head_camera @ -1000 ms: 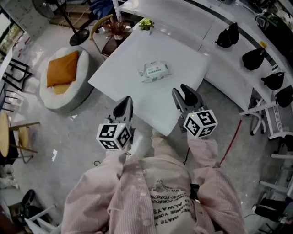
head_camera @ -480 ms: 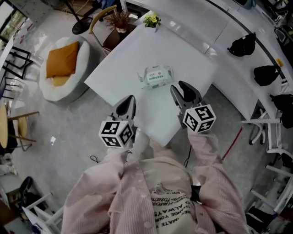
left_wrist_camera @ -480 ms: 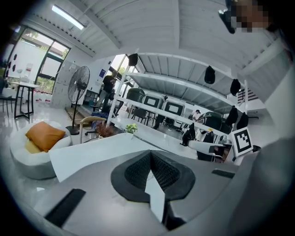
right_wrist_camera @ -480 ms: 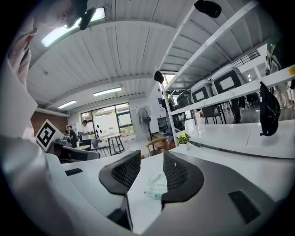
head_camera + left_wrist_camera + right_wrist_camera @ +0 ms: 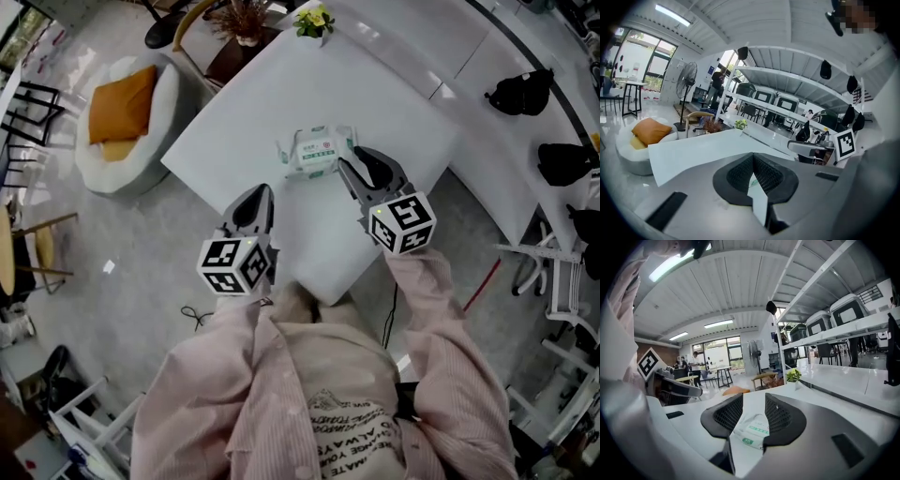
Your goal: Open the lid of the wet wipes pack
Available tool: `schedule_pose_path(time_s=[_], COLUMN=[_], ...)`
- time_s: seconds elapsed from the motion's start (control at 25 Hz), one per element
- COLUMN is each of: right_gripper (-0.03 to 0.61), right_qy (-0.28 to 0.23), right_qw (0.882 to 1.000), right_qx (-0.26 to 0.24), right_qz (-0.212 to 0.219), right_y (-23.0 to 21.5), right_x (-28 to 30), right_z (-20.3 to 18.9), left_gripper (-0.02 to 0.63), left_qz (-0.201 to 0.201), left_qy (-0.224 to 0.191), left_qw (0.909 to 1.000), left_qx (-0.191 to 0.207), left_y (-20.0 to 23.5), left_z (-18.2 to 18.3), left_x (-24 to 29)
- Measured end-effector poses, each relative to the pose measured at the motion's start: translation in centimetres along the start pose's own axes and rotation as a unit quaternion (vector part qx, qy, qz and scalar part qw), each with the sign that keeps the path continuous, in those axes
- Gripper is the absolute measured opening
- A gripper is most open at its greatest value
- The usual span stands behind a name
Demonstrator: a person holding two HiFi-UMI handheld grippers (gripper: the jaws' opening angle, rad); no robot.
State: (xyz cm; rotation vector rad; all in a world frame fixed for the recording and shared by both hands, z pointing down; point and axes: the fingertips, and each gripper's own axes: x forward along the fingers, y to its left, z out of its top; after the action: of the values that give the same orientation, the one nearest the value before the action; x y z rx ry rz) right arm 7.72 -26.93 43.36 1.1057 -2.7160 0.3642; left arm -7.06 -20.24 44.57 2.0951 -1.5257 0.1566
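The left tongs [image 5: 253, 202] are pressed together at the tips, with nothing between them, and hang over the near edge of the white counter [image 5: 272, 103]. The right tongs [image 5: 361, 161] are spread. They sit just beside the right end of the single wet wipes pack [image 5: 314, 152], which lies flat near the counter's middle and shows between them in the right gripper view. One small potted plant [image 5: 312, 19] stands at the far corner.

Small potted plant [image 5: 314, 18] at the white table's [image 5: 262, 122] far corner; off its left edge, white pouf [image 5: 117, 178] with orange cushion [image 5: 122, 94]; black bags [image 5: 518, 91] on the counter [image 5: 441, 37] past its right edge
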Motion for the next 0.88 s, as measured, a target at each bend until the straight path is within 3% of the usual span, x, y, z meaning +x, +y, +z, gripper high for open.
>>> schedule_pose_path(time_s=[0.36, 0.68, 0.88], right_gripper=[0.132, 0.132, 0.132], right_qy=[0.056, 0.109, 0.127], right_qw=[0.995, 0.978, 0.97], right_qx=[-0.072, -0.162, -0.19], right_qz=[0.026, 0.068, 0.08], right_y=[-1.0, -0.4, -0.6], right_x=[4.0, 7.2, 8.3], right_z=[-4.6, -8.8, -10.6], left_gripper=[0.0, 0.0, 0.0], left_qz=[-0.003, -0.009, -0.013], left_qy=[0.03, 0.058, 0.07], left_qw=[0.9994, 0.9977, 0.9963], left_qx=[-0.014, -0.034, -0.049], left_y=[1.5, 3.7, 4.6], left_z=[-3.1, -6.4, -7.9], left_x=[4.6, 8.4, 9.9])
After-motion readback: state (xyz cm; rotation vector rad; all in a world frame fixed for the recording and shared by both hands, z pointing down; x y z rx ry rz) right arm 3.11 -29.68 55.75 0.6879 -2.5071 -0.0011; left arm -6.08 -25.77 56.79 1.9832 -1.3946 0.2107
